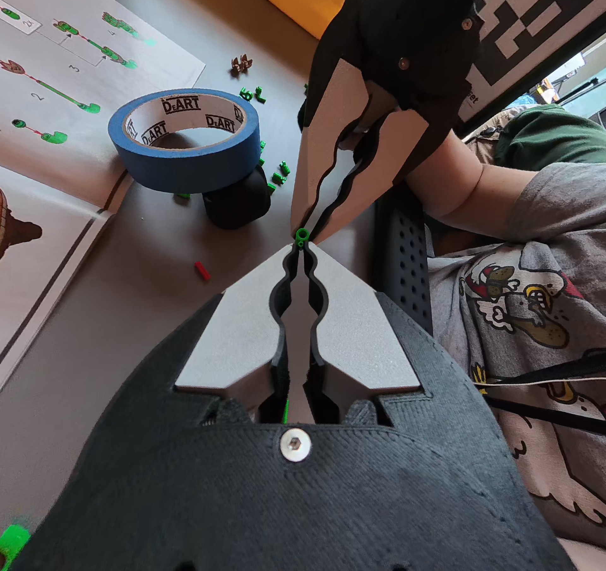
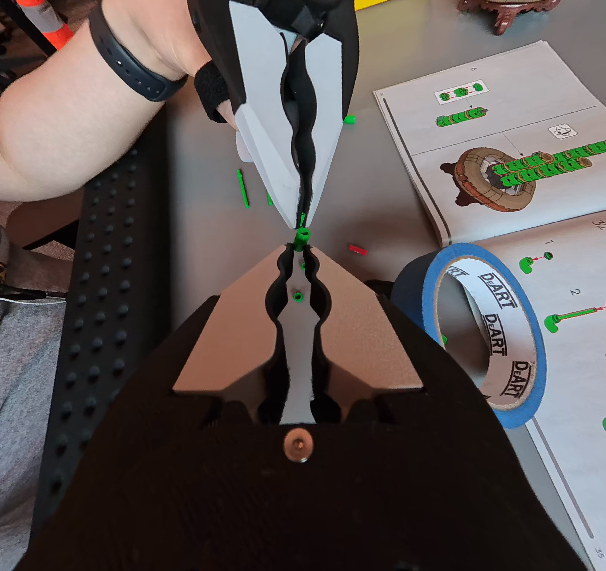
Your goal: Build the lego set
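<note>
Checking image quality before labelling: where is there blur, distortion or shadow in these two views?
Left wrist view: sharp at the small green piece between the two grippers' tips; a green blob in the lower left corner is blurred; the booklet edges bow from wide-angle distortion. Right wrist view: the blue tape roll looks stretched; the right gripper body sits in dark shadow.

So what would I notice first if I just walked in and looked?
Probably the two grippers, left gripper and right gripper, meeting tip to tip over the table, pinching tiny green pieces between them. Next, the big blue tape roll lying beside the open instruction booklet.
</note>
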The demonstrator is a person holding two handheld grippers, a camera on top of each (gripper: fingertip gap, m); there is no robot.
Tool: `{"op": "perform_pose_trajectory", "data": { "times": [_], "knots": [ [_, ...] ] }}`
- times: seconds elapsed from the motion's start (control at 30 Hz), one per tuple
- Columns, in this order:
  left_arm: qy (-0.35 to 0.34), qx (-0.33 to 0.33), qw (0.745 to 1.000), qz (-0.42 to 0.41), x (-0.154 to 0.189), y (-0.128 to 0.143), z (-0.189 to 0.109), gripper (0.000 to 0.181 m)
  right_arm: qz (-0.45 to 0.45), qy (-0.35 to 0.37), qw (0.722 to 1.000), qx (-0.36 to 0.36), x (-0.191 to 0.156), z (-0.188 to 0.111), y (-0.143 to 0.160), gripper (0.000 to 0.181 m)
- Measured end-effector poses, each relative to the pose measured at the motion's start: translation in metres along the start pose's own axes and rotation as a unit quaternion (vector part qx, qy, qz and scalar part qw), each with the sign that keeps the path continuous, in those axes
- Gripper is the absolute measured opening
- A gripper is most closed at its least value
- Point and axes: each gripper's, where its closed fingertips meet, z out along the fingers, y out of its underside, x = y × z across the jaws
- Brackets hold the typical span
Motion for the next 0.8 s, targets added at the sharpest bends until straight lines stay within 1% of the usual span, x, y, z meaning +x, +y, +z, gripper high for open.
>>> {"op": "perform_pose_trajectory", "data": {
  "times": [0.03, 0.8],
  "knots": [
    [0.002, 0.005, 1.000, 0.002, 0.001, -0.001, -0.001, 0.001, 0.002, -0.002, 1.000, 0.005, 0.000, -0.001, -0.001, 0.004],
    [0.012, 0.043, 0.999, 0.010, 0.004, -0.015, -0.002, 0.002, 0.004, 0.007, 0.999, 0.031, 0.003, -0.007, -0.009, 0.004]
  ]
}}
